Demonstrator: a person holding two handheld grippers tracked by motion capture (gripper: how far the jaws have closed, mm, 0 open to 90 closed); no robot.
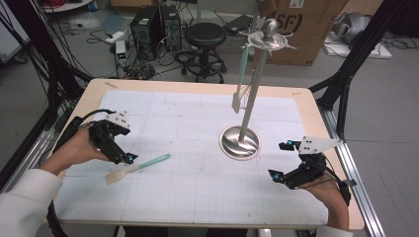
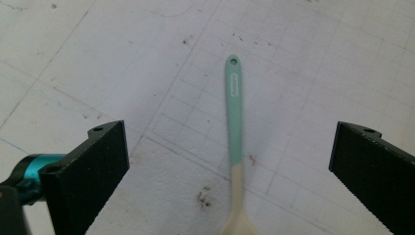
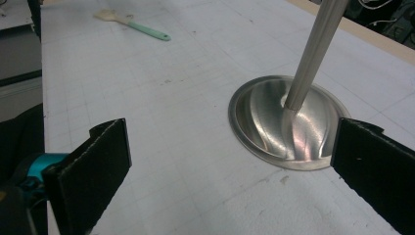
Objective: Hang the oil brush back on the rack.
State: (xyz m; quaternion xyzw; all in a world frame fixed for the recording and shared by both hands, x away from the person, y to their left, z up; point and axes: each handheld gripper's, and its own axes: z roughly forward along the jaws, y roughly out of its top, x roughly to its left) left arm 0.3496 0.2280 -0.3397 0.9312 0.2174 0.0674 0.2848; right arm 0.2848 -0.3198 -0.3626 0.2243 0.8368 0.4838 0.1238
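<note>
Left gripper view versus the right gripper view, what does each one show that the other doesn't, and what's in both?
The left gripper view alone shows the hanging hole and embossed label on the teal handle, between the wide-open jaws of the left gripper. The right gripper view alone shows the steel stand's round base and pole, with the right gripper open before them. Both show the spatula lying flat on the gridded white mat.
</note>
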